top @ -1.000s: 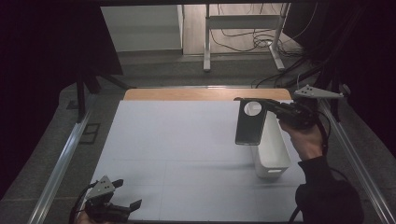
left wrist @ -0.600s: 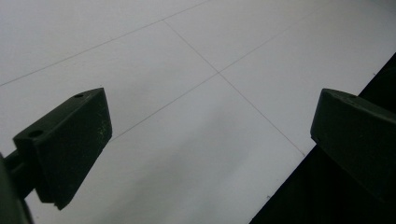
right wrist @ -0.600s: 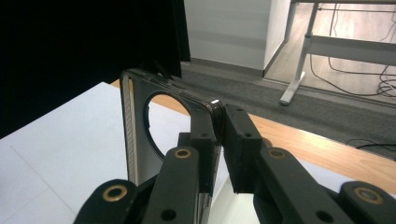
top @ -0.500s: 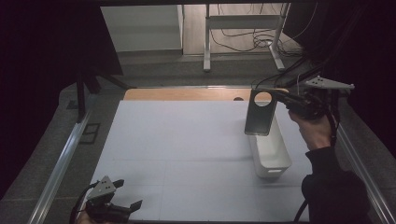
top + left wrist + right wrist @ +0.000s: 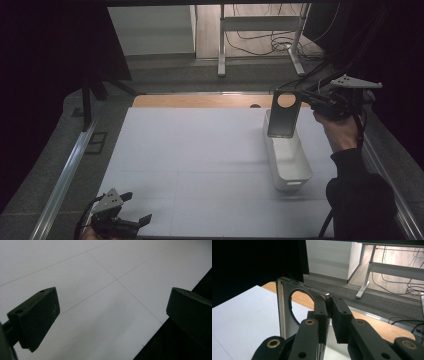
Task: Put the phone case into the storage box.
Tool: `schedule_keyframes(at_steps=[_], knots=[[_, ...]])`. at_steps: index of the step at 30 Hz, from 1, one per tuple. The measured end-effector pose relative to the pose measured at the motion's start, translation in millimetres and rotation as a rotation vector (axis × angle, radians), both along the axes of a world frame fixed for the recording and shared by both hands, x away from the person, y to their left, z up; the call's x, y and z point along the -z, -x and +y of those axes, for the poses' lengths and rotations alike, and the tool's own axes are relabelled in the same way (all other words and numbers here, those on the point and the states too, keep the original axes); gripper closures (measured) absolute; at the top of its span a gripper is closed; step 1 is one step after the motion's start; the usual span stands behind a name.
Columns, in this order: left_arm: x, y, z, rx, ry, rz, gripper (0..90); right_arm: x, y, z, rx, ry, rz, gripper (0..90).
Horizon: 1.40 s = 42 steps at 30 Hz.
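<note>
Phone case [image 5: 283, 115], dark, glossy, one piece, with a large round camera cut-out near its top end. Location: held in the air above the far end of the white bin [image 5: 287, 160], clear of the bin's rim, on the side towards the wooden table edge [image 5: 200, 101].

Grip: the right gripper [image 5: 330, 312] is clamped on the case's upper edge beside the cut-out, jaws nearly together with the thin wall pinched between them. The left gripper [image 5: 131, 223] rests well away from the bin at the near corner of the white mat [image 5: 200, 150], jaws spread and holding nothing.

Handling, as judged: light; a thin shell that probably flexes under a pinch rather than staying stiff; the shiny surface looks slippery, so a grip on the rim is safer than one on the flat back. Not fragile, though the narrow band around the cut-out is likely the weakest spot. Best hold: the edge wall near a corner, as now.

Orientation: long axis close to upright, slightly tilted; cut-out end up, the plain end hanging down towards the bin. The open face, seen in the right gripper view, turns away from the gripper towards the mat side.
</note>
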<state>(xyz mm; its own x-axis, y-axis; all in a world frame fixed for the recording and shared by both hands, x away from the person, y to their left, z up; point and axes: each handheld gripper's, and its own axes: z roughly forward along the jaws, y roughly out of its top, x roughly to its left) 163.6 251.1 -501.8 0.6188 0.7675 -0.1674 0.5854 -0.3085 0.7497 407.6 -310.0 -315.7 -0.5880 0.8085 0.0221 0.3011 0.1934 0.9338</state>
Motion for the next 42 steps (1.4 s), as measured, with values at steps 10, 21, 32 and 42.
schedule_keyframes(at_steps=[10,21,32,42], knots=[[0.1,-0.1,0.8,0.002,0.013,0.003,0.0,2.2,-17.3,-6.9,0.008,0.010,-0.016,82.6],[0.1,-0.4,0.6,0.005,0.008,0.005,0.0,9.5,-36.0,-15.5,0.024,0.006,-0.027,82.6],[0.2,-0.7,0.4,0.005,0.006,0.006,0.0,17.7,-51.8,-17.8,0.034,0.009,-0.038,82.6],[0.2,-0.8,0.1,0.006,0.003,0.008,0.0,28.9,-66.8,-13.8,0.037,0.015,-0.036,82.6]])
